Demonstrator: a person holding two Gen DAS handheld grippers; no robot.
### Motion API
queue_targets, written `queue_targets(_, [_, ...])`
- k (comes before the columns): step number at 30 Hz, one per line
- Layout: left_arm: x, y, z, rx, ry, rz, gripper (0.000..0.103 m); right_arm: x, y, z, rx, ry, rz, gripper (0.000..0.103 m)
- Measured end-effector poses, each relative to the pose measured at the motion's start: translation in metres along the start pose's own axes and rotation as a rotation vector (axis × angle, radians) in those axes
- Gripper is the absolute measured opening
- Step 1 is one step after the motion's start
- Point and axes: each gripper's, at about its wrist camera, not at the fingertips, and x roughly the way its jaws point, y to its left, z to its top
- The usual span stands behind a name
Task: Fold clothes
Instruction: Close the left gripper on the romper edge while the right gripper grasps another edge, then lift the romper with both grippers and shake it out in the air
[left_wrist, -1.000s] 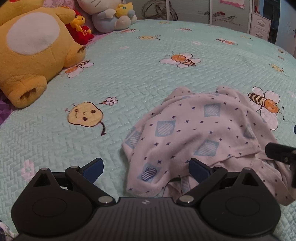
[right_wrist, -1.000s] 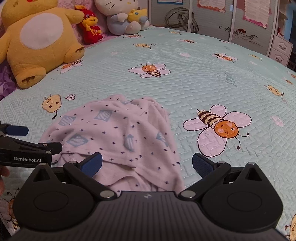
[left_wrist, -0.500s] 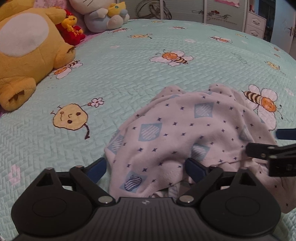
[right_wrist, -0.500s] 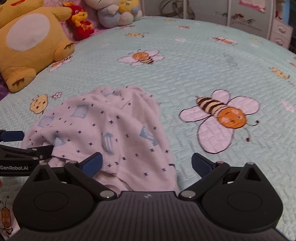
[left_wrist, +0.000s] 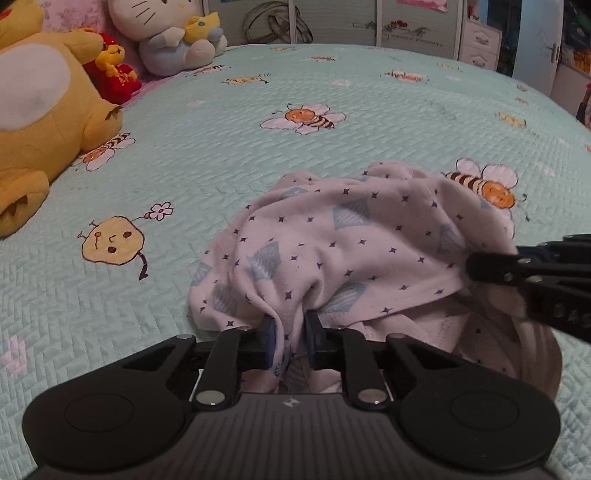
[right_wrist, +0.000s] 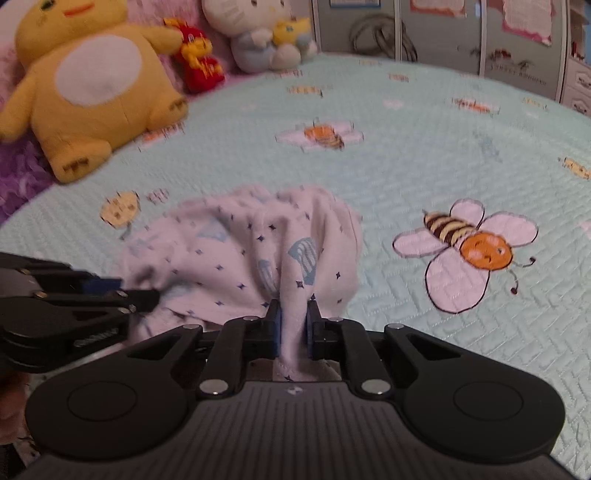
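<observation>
A crumpled pale pink garment (left_wrist: 354, 243) with small dark stars and blue striped diamonds lies on the mint quilted bedspread (left_wrist: 221, 147). My left gripper (left_wrist: 290, 332) is closing its jaws on a bunched fold at the garment's near left edge, and the pads press the cloth. My right gripper (right_wrist: 293, 325) is closing likewise on a fold of the garment (right_wrist: 243, 251) at its near right edge, with fabric squeezed between the pads. Each gripper shows in the other's view: the right gripper (left_wrist: 476, 267) at the far right, the left gripper (right_wrist: 147, 293) at the far left.
A large yellow plush toy (right_wrist: 92, 85), a small red plush (right_wrist: 197, 70) and a white cat plush (right_wrist: 266, 33) sit along the far left of the bed. Cabinets and a white drawer unit (left_wrist: 480, 44) stand beyond the bed. Bee prints (right_wrist: 469, 251) dot the bedspread.
Both grippers went from wide open to closed on the garment's near edge. The cloth bunched up and lifted between the pads, and both views shifted forward slightly.
</observation>
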Motion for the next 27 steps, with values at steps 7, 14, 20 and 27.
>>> queue_targets(7, [-0.049, 0.003, 0.003, -0.016, -0.095, -0.064, 0.012, -0.057, 0.001, 0.006, 0.015, -0.140, 0.048, 0.011])
queue_targets(14, [-0.120, -0.002, 0.034, 0.000, -0.255, -0.124, 0.011, -0.129, 0.001, 0.034, 0.015, -0.301, 0.060, 0.011])
queue_targets(20, [-0.191, -0.012, 0.068, 0.040, -0.409, -0.152, 0.010, -0.201, -0.010, 0.061, 0.043, -0.461, 0.100, 0.011])
queue_targets(27, [-0.255, -0.044, 0.106, 0.108, -0.531, -0.202, 0.010, -0.276, -0.016, 0.091, 0.022, -0.636, 0.053, 0.010])
